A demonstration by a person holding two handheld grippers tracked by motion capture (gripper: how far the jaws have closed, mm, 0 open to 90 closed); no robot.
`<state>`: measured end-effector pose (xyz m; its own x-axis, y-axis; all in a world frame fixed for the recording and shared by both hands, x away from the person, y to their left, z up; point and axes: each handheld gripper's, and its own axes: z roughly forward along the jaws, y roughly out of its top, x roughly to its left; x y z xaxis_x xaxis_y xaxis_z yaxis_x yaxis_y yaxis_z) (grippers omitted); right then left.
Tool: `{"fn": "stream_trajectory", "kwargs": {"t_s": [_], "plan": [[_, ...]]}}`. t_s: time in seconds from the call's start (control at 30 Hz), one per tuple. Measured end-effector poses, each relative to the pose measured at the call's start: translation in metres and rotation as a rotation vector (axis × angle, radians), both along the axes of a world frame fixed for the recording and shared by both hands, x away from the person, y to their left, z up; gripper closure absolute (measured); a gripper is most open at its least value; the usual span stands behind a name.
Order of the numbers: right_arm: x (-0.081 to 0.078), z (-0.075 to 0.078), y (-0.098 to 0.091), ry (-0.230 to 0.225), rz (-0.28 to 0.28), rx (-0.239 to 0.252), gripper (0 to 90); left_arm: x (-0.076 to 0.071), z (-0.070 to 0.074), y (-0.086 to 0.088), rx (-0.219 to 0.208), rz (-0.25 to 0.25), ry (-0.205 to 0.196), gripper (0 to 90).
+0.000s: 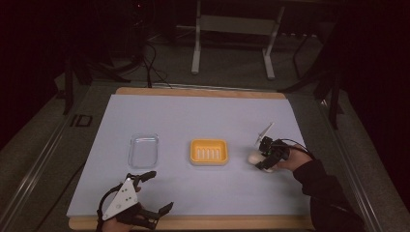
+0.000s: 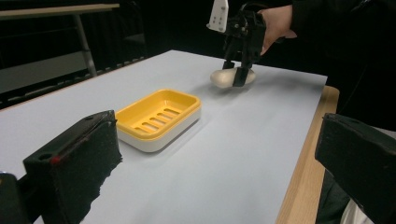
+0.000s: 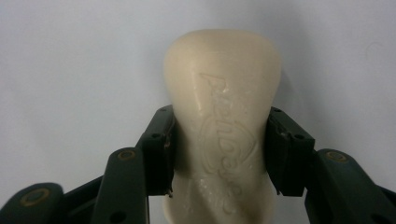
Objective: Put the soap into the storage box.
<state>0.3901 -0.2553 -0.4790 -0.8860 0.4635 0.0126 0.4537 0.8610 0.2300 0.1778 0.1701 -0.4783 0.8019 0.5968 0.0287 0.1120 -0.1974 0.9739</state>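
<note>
Right now I am holding the bar of soap [image 3: 223, 121] with the right gripper [image 1: 267, 155], whose jaws are clamped across the bar's narrow waist, one pad pressing on each long side. In the right gripper view the soap's long axis is running straight away from the jaws, so the grip is sitting square across its width. The bar is lying on the blue mat [image 1: 203, 116] near its right edge, and as far as I can judge from the left gripper view [image 2: 232, 77] it is still resting on the mat rather than lifted.

What the coming move is turning on, I think, is the yellow soap dish [image 1: 209, 152]: it is sitting at the middle of the mat, to the left of the soap, with bare mat between them. The right hand is plainly the nearer one. The dish's long side is running left to right, so the bar may need turning to lie along it.

I am keeping the left gripper [image 1: 155, 191] idle by the mat's front edge, jaws spread wide and empty, just in front of the clear lid [image 1: 143, 150].
</note>
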Motion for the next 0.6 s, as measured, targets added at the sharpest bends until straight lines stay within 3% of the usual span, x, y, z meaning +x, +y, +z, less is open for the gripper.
{"fn": "stream_trajectory", "kwargs": {"t_s": [0.13, 0.23, 0.43, 0.6], "plan": [[0.001, 0.004, 0.000, 0.016, 0.025, 0.023, 49.9, 0.000, 0.000, 0.000, -0.001, -0.002, 0.001, 0.2], [0.002, 0.012, 0.001, 0.008, 0.084, 0.032, 49.8, 0.000, 0.000, 0.000, 0.000, -0.003, 0.002, 0.2], [0.001, 0.021, 0.004, -0.002, 0.152, 0.010, 49.9, 0.000, 0.000, 0.001, 0.000, 0.002, -0.002, 0.2], [-0.004, 0.025, 0.007, -0.015, 0.264, 0.000, 49.9, -0.001, 0.000, 0.000, 0.001, -0.001, -0.001, 0.2]]}}
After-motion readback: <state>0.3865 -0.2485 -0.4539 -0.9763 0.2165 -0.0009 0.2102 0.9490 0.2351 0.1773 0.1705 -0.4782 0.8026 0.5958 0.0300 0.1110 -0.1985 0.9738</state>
